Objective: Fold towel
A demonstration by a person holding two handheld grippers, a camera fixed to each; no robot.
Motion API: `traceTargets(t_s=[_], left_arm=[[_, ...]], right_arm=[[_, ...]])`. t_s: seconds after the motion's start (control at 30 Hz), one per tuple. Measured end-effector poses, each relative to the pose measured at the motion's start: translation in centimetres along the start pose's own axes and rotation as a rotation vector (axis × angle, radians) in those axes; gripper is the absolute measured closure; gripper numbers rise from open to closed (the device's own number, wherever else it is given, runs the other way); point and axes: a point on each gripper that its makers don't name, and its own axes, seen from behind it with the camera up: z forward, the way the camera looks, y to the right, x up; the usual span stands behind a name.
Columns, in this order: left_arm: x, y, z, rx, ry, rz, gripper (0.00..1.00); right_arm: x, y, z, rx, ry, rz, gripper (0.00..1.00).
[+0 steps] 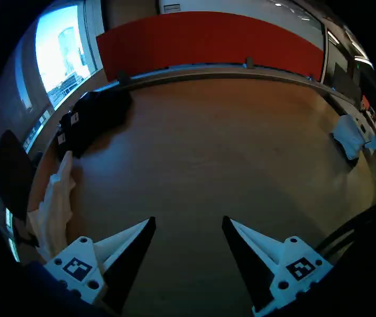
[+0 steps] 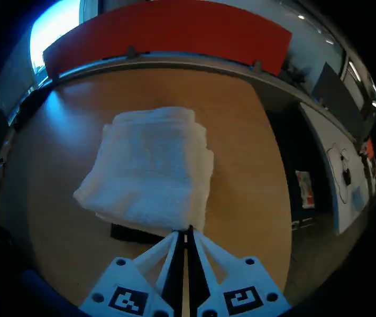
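On the tabletop (image 2: 251, 174), right gripper view: towel (image 2: 150, 169) lies flat, white, already folded into a thick pad with layers showing along its right and far edges. Long axis runs near to far, away from the fingers. Most of the pad sits left of the finger line.

Right gripper (image 2: 186, 235): fingers closed together, with a hairline gap at most. Tips meet the towel's near right corner. Cannot tell whether cloth is caught between them. Dark patch just under the near edge, a shadow or a thing, unclear.

Left gripper (image 1: 188, 218): fingers spread wide with nothing between them, over bare wood. Pale cloth (image 1: 55, 206) at the far left of its view, well off the finger line; cannot tell if it is the same towel.

Judgement: right gripper is the nearer one, at the corner itself. Any further fold would carry that corner far or left across the pad. Left gripper would need to swing left to help.
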Motion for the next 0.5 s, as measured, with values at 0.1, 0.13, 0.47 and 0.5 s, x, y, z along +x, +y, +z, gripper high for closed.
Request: traceTargets(t_s=[0.1,0.13,0.47,0.5], left_arm=[[0.07,0.00,0.02,0.001,0.001,0.001,0.07],[0.09,0.01,0.02,0.001,0.001,0.001,0.07],[0.02,-0.01,0.05,0.001,0.002,-0.001,0.07],[0.02,-0.02,0.05,0.001,0.002,-0.001,0.07]], right_arm=[[-0.08,-0.09,0.01,-0.001,-0.002,-0.008,0.93],[-0.07,-0.12,-0.01,-0.001,-0.001,-0.008,0.93],[0.24,-0.30,-0.48,-0.008,0.024,0.003,0.92],[0.26,-0.27,-0.55,-0.012,0.027,0.005,0.91]])
